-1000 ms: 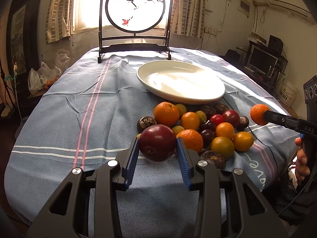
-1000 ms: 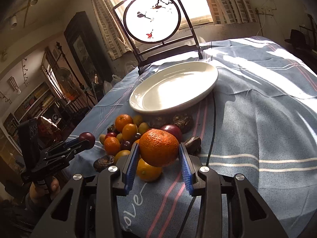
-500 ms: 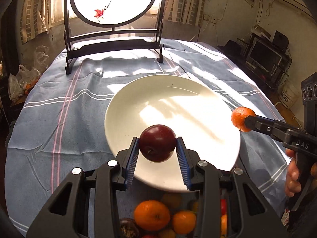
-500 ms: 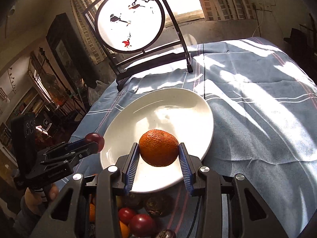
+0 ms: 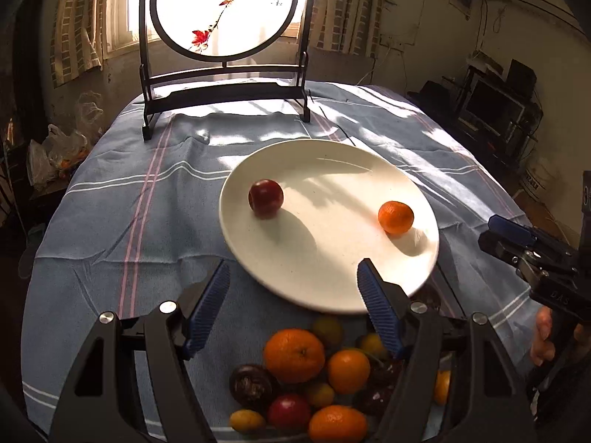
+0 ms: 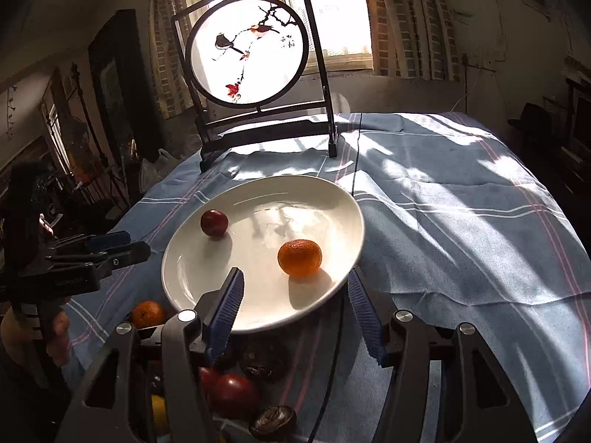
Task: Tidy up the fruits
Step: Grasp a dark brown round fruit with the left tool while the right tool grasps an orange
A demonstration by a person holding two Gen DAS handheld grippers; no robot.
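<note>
Both the left gripper (image 5: 293,297) and right gripper (image 6: 295,304) are opening, empty; the apple (image 5: 266,198) and orange (image 5: 396,217) are sitting apart on the plate (image 5: 332,280). Only the left view is showing the whole fruit pile (image 5: 306,373).

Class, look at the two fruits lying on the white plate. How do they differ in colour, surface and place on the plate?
The red fruit is dark red and smooth; the orange fruit is bright orange with a dimpled skin. In the left wrist view the red fruit lies on the left part of the white plate, nearer the round screen; the orange fruit lies near the right rim. Both are roundish, lie apart, and no gripper holds either.
</note>
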